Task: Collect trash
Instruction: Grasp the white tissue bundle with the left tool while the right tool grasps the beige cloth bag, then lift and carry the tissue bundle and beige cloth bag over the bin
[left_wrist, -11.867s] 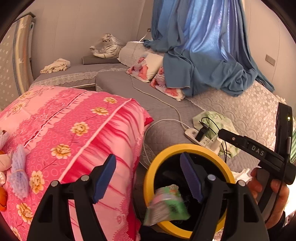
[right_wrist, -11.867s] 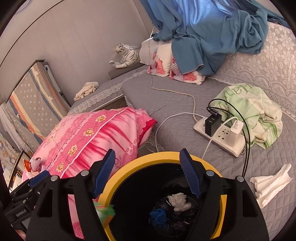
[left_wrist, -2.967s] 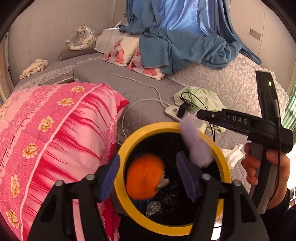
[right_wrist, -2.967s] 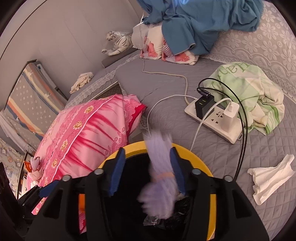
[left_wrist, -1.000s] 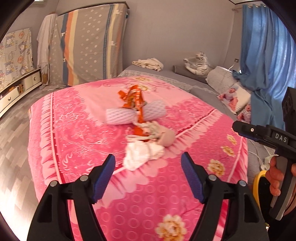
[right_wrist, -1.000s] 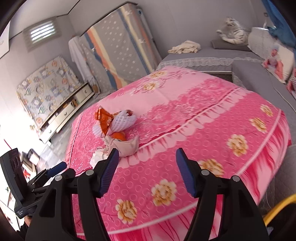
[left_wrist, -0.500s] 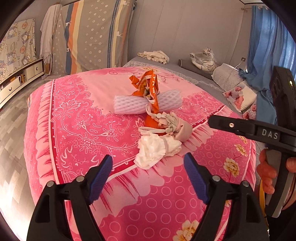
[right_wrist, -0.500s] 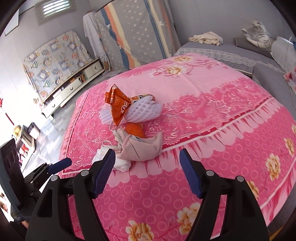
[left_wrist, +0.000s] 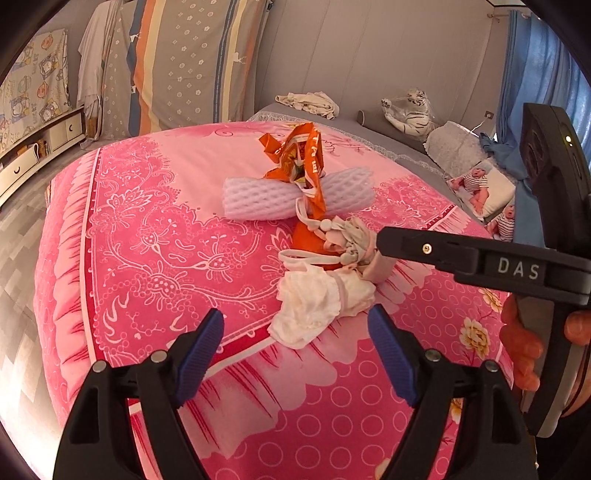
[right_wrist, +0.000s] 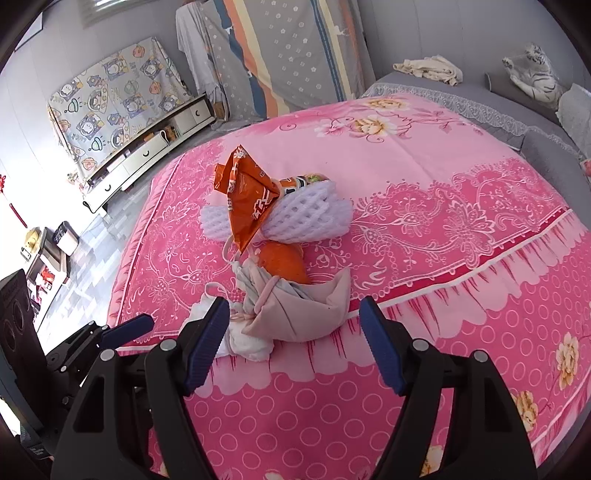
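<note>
Trash pile lies mid-bed: tissue, wrapper, foam net. All look light and crushable; pinch the tissue's bulk. Left gripper and right gripper: jaws wide, empty.

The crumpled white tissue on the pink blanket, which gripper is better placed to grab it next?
Left. The left gripper is open with the white tissue centred just ahead; the right gripper faces the beige pouch instead.
</note>
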